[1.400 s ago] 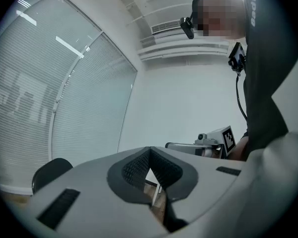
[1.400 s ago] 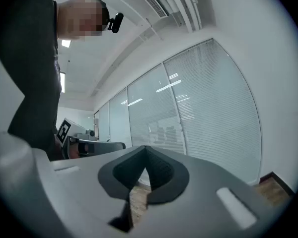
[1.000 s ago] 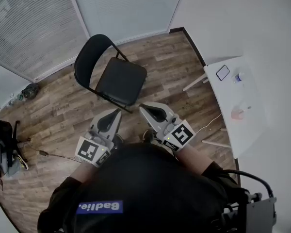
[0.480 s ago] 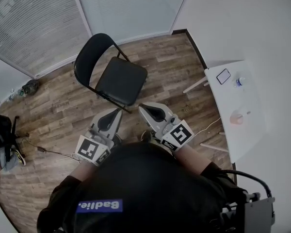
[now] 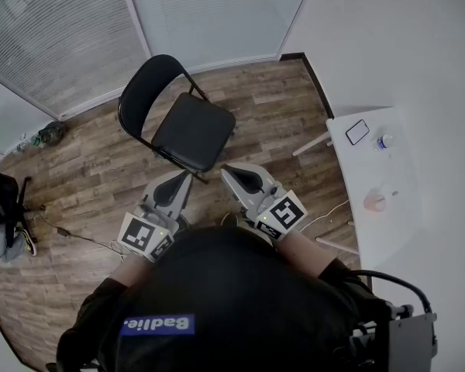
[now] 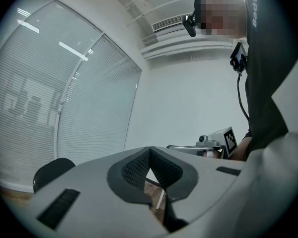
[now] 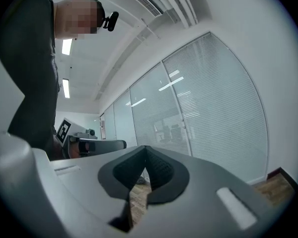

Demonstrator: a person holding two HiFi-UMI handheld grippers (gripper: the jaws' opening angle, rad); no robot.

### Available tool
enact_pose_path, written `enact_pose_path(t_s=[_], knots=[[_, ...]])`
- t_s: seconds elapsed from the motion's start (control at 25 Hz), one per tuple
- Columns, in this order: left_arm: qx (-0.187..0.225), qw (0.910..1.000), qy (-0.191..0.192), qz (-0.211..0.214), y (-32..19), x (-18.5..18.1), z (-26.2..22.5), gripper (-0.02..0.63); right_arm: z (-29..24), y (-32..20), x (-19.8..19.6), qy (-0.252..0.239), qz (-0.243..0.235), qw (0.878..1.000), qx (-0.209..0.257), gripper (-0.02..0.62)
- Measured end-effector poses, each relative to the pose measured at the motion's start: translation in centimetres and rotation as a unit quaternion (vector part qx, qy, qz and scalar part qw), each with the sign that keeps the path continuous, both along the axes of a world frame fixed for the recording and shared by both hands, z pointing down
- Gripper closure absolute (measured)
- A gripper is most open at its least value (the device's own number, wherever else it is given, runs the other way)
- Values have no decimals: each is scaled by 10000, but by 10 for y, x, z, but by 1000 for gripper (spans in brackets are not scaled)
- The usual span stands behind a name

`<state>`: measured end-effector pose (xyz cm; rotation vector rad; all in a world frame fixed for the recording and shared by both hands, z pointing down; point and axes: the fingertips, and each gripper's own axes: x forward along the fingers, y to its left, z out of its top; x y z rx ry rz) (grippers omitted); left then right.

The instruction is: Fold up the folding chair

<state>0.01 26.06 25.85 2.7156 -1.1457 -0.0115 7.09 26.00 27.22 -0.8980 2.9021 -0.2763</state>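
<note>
While the folding chair (image 5: 182,122) stands open on the wood floor (image 5: 279,107) just ahead of the person, both tools are empty: left gripper (image 5: 180,178) and right gripper (image 5: 228,172) have jaws pressed together, nothing between, neither touching the chair. Looks like a tube frame w/ padded seat (image 5: 198,134), so prob. stiff, moderately heavy, and the hinge may snap. Best grab pts, I'd say: seat's front edge and backrest (image 5: 145,91) top. Head view shows the whole chair; left gripper view catches only a dark backrest curve, right gripper view just blinds (image 7: 213,108).
</note>
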Motion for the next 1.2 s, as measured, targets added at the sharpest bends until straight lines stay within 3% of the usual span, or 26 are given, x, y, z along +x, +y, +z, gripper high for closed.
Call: enact_pose_path(t_s=[0.44, 0.68, 1.2], knots=[[40, 9990, -187, -416, -32, -6, 2, 601, 13, -27, 2, 22, -297, 9995, -121, 594], [150, 9992, -274, -246, -67, -28, 13, 601, 24, -61, -17, 107, -206, 9996, -180, 594], [10, 9990, -332, 302, -181, -121, 23, 601, 41, -161, -101, 332, 365, 9970, -598, 594]])
